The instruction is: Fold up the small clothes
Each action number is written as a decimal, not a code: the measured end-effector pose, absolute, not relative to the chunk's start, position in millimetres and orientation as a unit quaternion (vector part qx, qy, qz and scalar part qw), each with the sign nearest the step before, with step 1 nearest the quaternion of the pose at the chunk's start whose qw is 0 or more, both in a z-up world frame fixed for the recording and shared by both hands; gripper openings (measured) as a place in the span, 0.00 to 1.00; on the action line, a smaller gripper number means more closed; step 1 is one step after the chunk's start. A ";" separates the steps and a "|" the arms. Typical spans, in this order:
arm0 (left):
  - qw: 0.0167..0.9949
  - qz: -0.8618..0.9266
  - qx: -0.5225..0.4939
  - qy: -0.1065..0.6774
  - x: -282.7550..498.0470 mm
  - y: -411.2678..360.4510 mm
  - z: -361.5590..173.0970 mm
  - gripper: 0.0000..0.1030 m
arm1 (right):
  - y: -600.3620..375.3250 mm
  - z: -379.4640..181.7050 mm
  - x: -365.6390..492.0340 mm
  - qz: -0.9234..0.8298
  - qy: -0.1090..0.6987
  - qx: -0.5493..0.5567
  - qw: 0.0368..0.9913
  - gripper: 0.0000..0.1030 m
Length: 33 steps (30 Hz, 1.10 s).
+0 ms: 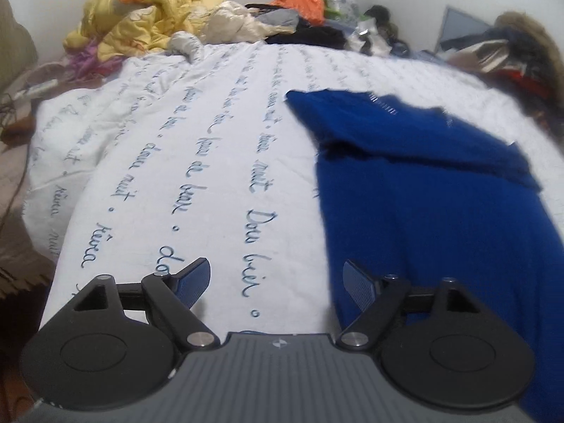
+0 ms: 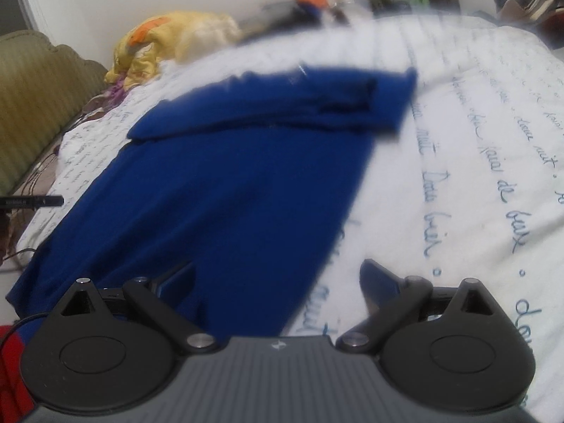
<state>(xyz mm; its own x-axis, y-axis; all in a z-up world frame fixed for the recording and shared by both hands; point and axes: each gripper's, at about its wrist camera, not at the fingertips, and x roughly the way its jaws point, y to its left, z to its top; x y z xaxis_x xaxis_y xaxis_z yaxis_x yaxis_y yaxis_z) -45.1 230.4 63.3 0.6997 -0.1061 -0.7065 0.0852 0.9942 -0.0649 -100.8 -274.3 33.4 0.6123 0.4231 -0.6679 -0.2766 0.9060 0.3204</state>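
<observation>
A blue garment (image 1: 440, 190) lies spread flat on the bed (image 1: 197, 162), on a white cover printed with script, which gives a broad, soft surface for folding. Its far end is already turned over onto the body, making a thicker band across the top, so the fold looks part done. The left claw (image 1: 276, 282) hangs low over the bare cover just beside the garment's left edge, jaws wide apart and holding nothing; its right finger sits about at the cloth's border, probably lined up to take that edge. The right claw (image 2: 278, 282) is likewise spread and empty, low over the near right part of the garment (image 2: 225, 183), its left finger above the cloth and its right finger above the cover. Loose clothes (image 1: 148, 24) are heaped at the far end of the bed, clear of the working area.
</observation>
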 end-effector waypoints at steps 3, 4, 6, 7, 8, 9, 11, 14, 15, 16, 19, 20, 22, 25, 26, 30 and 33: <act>0.915 -0.091 -0.004 0.392 -44.4 222.7 66.7 0.82 | -276.1 34.3 -106.0 0.204 0.398 0.095 0.889 0.97; 0.912 -0.104 0.001 0.397 -43.5 218.7 64.7 0.82 | -276.6 34.2 -107.2 0.205 0.400 0.094 0.888 0.97; 0.905 -0.121 0.010 0.409 -43.8 208.5 55.5 0.82 | -277.1 33.4 -109.0 0.211 0.403 0.094 0.886 0.96; 0.901 -0.126 0.016 0.414 -43.7 204.6 51.3 0.80 | -276.8 33.5 -110.5 0.213 0.404 0.093 0.885 0.94; 0.898 -0.130 0.019 0.421 -44.5 201.6 45.8 0.77 | -276.4 33.9 -111.6 0.215 0.404 0.092 0.884 0.92; 0.894 -0.133 0.019 0.428 -43.8 199.8 41.9 0.72 | -276.0 34.1 -113.3 0.220 0.404 0.093 0.883 0.87; 0.891 -0.139 0.017 0.432 -44.8 197.2 35.3 0.68 | -274.7 35.2 -116.2 0.229 0.405 0.097 0.880 0.75; 0.894 -0.149 0.023 0.423 -49.3 191.2 35.3 0.53 | -272.4 34.3 -115.8 0.243 0.407 0.111 0.874 0.51; 0.894 -0.155 0.020 0.421 -48.9 189.5 35.8 0.36 | -270.9 33.9 -114.4 0.244 0.405 0.112 0.874 0.44; 0.893 -0.160 0.018 0.421 -48.6 187.7 36.5 0.29 | -270.0 33.2 -113.3 0.243 0.404 0.114 0.874 0.32; 0.892 -0.158 0.014 0.423 -43.2 182.5 37.0 0.07 | -272.4 29.2 -107.8 0.232 0.406 0.138 0.873 0.06; 0.894 -0.154 0.015 0.421 -43.0 180.5 38.0 0.06 | -273.2 27.8 -107.1 0.227 0.404 0.144 0.875 0.06; 0.898 -0.150 0.020 0.413 -44.4 175.6 42.3 0.05 | -275.8 28.5 -106.3 0.221 0.393 0.161 0.878 0.04; 0.913 -0.165 0.007 0.372 -45.9 170.7 59.6 0.05 | -277.6 39.1 -103.4 0.216 0.363 0.175 0.889 0.04; 0.920 -0.170 -0.002 0.354 -44.9 169.8 67.0 0.05 | -277.9 44.1 -100.6 0.211 0.352 0.176 0.895 0.04; 0.937 -0.165 -0.038 0.305 -24.8 166.8 86.4 0.05 | -274.4 58.5 -75.5 0.195 0.321 0.161 0.913 0.04; 0.942 -0.134 -0.044 0.305 1.6 160.7 85.1 0.05 | -272.7 61.5 -51.5 0.169 0.308 0.139 0.926 0.04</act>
<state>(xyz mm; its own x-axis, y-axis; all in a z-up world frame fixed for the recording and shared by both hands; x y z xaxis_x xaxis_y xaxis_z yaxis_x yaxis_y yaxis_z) 1.6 160.7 85.1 0.7780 -0.2791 -0.5629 0.2249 0.9603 -0.1654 -51.5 -272.7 61.5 0.7539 0.3978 -0.5228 -0.2272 0.9046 0.3608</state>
